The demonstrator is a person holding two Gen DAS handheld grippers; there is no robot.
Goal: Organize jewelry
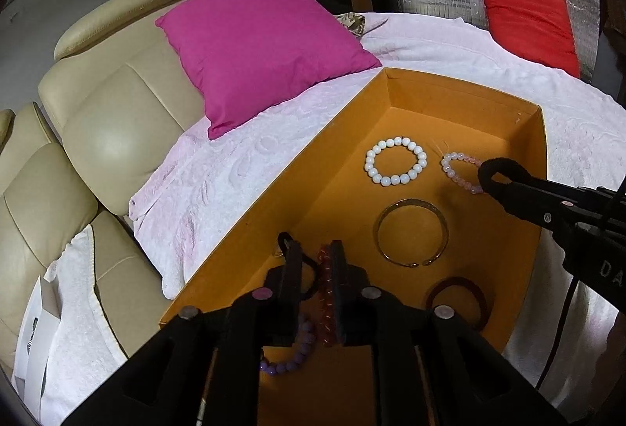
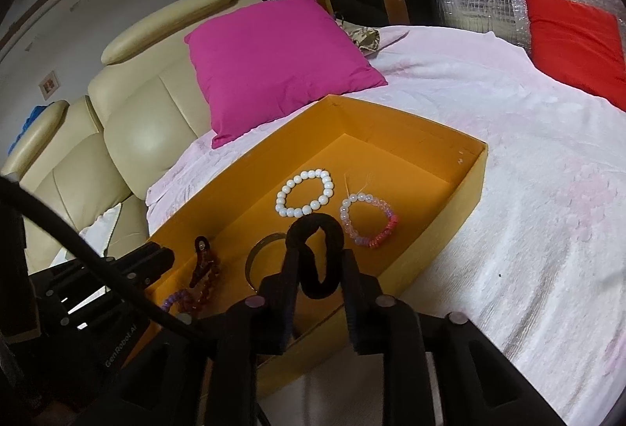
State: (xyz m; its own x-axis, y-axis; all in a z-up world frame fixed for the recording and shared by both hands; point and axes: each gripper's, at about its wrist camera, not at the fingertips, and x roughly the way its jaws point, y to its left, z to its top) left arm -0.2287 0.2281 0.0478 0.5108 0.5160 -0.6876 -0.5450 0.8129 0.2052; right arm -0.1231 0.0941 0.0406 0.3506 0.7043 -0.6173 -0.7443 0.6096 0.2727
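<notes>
Box [image 2: 465, 187] – bracelets inside | magenta cushion [image 2: 274, 62] behind – touching rim

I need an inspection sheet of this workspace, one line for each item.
Surface: pale pink bedspread; orange box on it.
Job's things: white bead bracelet, pink bead bracelet, gold bangle, dark red ring, red bead bracelet, purple bead bracelet, all in box.
Clutter: nothing seen.
Grippers: left gripper around red bead bracelet; right gripper around black hair tie.
Cables: black cable.
Surroundings: magenta cushion, red cushion, beige sofa.
</notes>
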